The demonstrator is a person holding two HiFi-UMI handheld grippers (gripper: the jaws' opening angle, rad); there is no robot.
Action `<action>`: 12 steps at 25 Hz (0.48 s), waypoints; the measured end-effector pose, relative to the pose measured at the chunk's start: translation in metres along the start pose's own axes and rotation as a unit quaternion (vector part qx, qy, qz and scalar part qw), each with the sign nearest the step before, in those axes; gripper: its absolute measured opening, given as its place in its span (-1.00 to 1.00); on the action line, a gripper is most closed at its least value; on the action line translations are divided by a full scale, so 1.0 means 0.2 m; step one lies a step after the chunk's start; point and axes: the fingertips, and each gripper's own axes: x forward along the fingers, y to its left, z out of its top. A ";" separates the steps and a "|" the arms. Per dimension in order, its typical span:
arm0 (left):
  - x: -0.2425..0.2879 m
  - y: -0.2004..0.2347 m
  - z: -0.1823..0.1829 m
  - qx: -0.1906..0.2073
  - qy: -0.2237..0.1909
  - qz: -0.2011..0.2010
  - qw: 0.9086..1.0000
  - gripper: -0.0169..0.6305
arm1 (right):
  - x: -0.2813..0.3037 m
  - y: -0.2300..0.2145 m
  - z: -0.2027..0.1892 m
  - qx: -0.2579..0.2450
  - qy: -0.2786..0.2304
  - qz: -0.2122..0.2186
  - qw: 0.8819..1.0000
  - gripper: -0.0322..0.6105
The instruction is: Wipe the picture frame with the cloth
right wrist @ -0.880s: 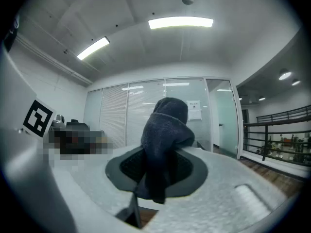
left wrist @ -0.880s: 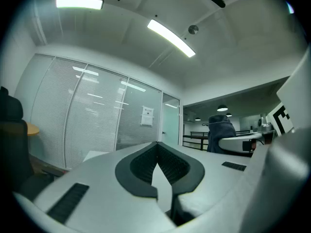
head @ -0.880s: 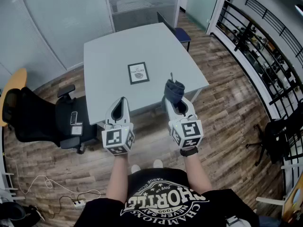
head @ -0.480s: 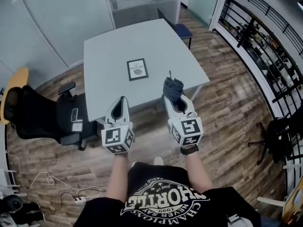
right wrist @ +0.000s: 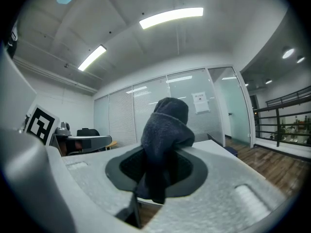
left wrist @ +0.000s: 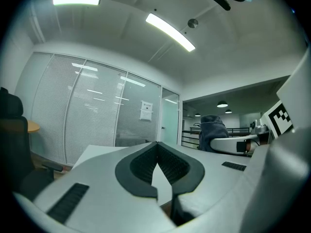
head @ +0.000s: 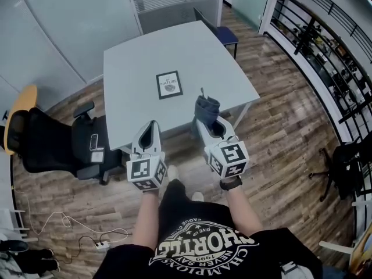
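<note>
A black picture frame (head: 168, 85) with a white print lies flat near the middle of the grey table (head: 128, 68). My right gripper (head: 204, 116) is shut on a dark grey cloth (head: 206, 110), which bunches up above its jaws (right wrist: 164, 130). It hovers just off the table's near edge, short of the frame. My left gripper (head: 150, 125) is shut with nothing in it, tips touching (left wrist: 156, 144), at the near edge to the left. The cloth (left wrist: 212, 130) also shows in the left gripper view.
A black office chair (head: 55, 147) stands left of the table and a blue chair (head: 221, 36) at its far right corner. A black railing (head: 325, 45) runs along the right. Cables (head: 64, 225) lie on the wooden floor. Glass walls (head: 70, 28) stand behind.
The person has stepped towards the table; both grippers sit a little closer to its near edge. The cloth stays held.
</note>
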 end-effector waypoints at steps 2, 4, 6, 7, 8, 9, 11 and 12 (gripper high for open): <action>0.03 0.00 -0.02 0.001 -0.001 0.002 1.000 -0.93 | 0.02 -0.02 -0.02 0.003 0.000 0.005 1.000 -0.62; 0.08 0.01 -0.03 -0.001 -0.003 0.004 1.000 -0.93 | 0.05 -0.06 -0.04 0.004 0.000 0.007 1.000 -0.62; 0.15 0.04 -0.04 -0.002 -0.007 0.004 1.000 -0.93 | 0.11 -0.10 -0.05 0.004 -0.001 0.004 1.000 -0.62; 0.20 0.07 -0.04 -0.002 -0.008 0.004 1.000 -0.93 | 0.16 -0.11 -0.05 0.003 -0.001 0.001 1.000 -0.62; 0.25 0.10 -0.03 -0.004 -0.009 0.003 1.000 -0.93 | 0.22 -0.13 -0.05 0.004 0.001 -0.001 1.000 -0.62; 0.30 0.14 -0.03 -0.005 -0.009 0.002 1.000 -0.93 | 0.28 -0.14 -0.05 0.004 0.003 -0.003 1.000 -0.62; 0.41 0.21 -0.02 -0.008 -0.009 -0.002 1.000 -0.93 | 0.40 -0.17 -0.04 0.005 0.004 -0.004 1.000 -0.62; 0.47 0.24 0.00 -0.009 -0.011 -0.004 1.000 -0.93 | 0.46 -0.18 -0.02 0.002 0.002 -0.005 1.000 -0.62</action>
